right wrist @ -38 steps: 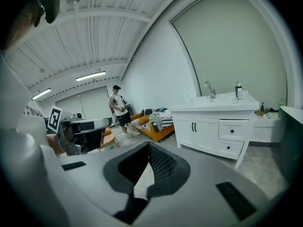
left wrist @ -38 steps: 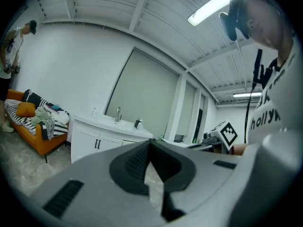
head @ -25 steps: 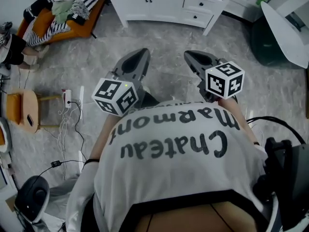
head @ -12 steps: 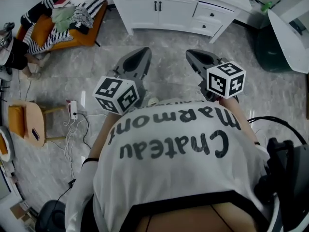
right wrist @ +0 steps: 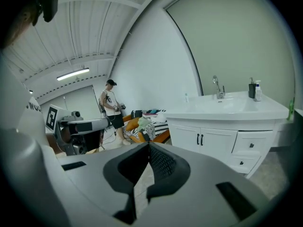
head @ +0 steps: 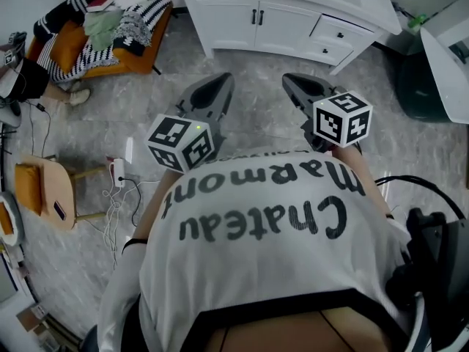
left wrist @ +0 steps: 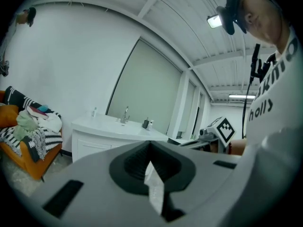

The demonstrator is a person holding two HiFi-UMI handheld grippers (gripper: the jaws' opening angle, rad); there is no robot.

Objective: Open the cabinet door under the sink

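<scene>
The white shirt [head: 264, 218] of the person carries black writing, "Chateau Marmont", seen upside down in the head view. The left gripper [head: 207, 97] and the right gripper [head: 304, 94] are both pressed together with nothing between their jaws, and they are held side by side over a grey marble-like floor [head: 256, 116]. The white cabinet [head: 220, 28] stands ahead, well apart from the grippers, with the sink [right wrist: 227, 105] on top. Its two doors [right wrist: 213, 140] are closed, with two black handles [head: 257, 17] side by side. At the left are an orange sofa [head: 80, 46] with clothes on it and a wooden stool [head: 44, 185].
</scene>
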